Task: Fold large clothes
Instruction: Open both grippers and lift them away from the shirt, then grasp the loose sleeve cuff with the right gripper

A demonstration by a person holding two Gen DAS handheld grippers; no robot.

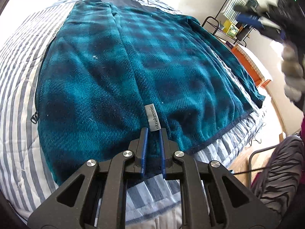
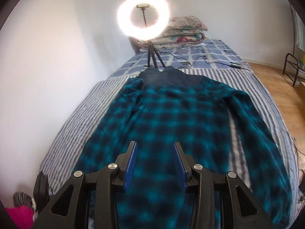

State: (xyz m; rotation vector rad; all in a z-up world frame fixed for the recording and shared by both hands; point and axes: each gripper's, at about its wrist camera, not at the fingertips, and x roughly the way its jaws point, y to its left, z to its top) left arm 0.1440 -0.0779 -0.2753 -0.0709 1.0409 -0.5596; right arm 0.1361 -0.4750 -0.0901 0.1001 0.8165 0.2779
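Observation:
A large teal and dark-blue plaid fleece jacket (image 1: 122,66) lies spread flat on a striped bed; it also shows in the right wrist view (image 2: 171,126). My left gripper (image 1: 153,130) sits low at the jacket's bottom hem, its blue pads a narrow gap apart with fleece between them, just below a grey "stratermic" label (image 1: 152,118). My right gripper (image 2: 155,145) is open and empty, held above the jacket's lower middle. It appears blurred at the upper right of the left wrist view (image 1: 251,19). The left sleeve is folded over the body; the right sleeve (image 2: 255,133) lies out along the bed's right side.
The striped bedcover (image 2: 76,122) fills the bed. A lit ring light on a tripod (image 2: 143,15) stands behind the collar, with cables and folded quilts (image 2: 181,32) behind. A white wall is left; wooden floor (image 2: 276,82) and a metal rack (image 1: 225,26) are right.

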